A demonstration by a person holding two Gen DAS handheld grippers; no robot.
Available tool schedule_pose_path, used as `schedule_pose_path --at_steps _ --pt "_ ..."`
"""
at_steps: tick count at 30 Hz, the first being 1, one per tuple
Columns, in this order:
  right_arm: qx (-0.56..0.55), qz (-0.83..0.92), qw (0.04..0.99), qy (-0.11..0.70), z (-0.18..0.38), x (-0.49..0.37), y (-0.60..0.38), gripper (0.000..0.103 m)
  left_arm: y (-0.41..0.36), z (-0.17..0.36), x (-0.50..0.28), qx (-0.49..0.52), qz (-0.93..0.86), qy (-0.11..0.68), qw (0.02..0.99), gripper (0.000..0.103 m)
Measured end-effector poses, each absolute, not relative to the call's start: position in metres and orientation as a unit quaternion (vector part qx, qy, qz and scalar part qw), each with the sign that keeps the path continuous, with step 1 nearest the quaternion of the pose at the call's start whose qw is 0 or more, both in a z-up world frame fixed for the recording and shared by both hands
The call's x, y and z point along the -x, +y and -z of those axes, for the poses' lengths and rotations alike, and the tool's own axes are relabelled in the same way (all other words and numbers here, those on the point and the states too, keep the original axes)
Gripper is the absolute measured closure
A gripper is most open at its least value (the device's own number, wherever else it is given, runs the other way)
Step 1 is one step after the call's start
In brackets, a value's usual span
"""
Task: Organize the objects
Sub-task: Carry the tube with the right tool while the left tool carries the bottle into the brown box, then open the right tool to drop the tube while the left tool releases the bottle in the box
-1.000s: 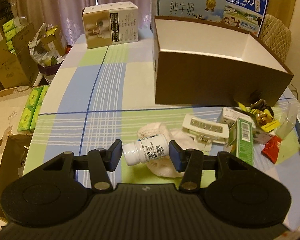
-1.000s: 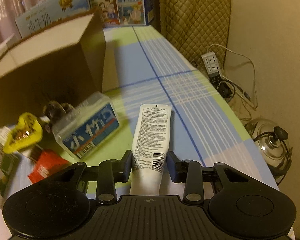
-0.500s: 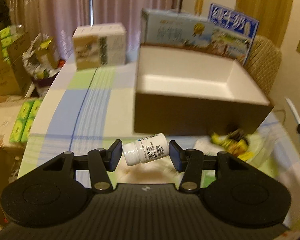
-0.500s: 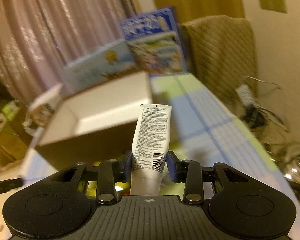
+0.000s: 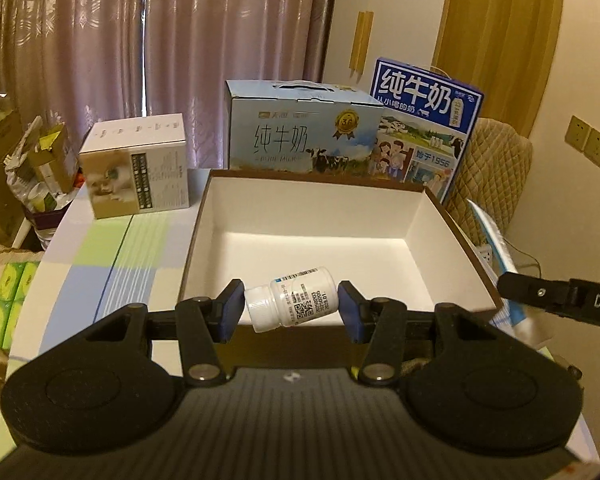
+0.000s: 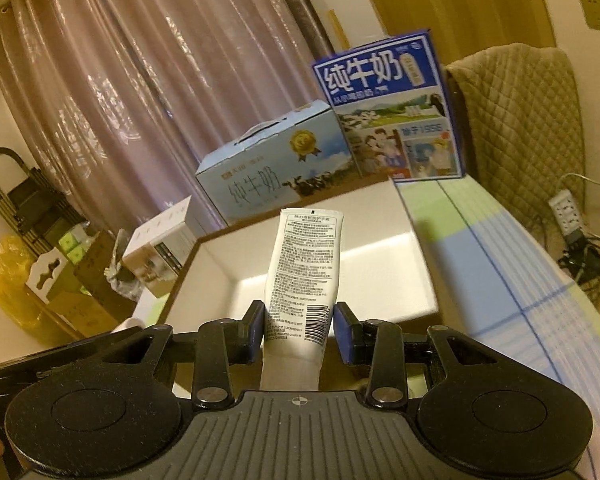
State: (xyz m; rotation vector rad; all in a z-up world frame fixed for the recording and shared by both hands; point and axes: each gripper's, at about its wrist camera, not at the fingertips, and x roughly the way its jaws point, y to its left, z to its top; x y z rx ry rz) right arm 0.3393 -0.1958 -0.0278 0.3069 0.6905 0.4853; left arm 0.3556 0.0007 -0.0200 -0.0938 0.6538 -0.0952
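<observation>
Left wrist view: the left gripper (image 5: pixel 291 307) is clamped on a small white bottle (image 5: pixel 292 303), held sideways, cap to the left, above the near edge of the open box (image 5: pixel 436 216). The bottle looks light, rigid and smooth; hold it across the body. The right gripper (image 6: pixel 296 330) grips a white tube (image 6: pixel 305 276) low on its body, the far end pointing over the box. The tube looks soft, so squeeze it gently.

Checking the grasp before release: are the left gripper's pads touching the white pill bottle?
Touching. The left wrist view shows the left gripper pinching the white pill bottle sideways, one pad on its cap, one on its base.
</observation>
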Motion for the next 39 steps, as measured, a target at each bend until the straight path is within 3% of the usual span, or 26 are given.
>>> schedule_pose_path --at_steps 19,30,39 --pt "-0.13 -0.232 0.885 0.383 0.097 -0.442 -0.146 0.069 -0.017 0.083 -0.469 0.052 0.032 0.358 0.932 0.057" --pt "-0.1 -0.217 0.876 0.418 0.133 -0.473 -0.136 0.069 -0.022 0.128 -0.494 0.053 0.029 0.395 0.917 0.057" --pt "-0.1 -0.208 0.873 0.429 0.138 -0.479 -0.134 0.069 -0.023 0.129 -0.497 0.05 0.034 0.394 0.917 0.056"
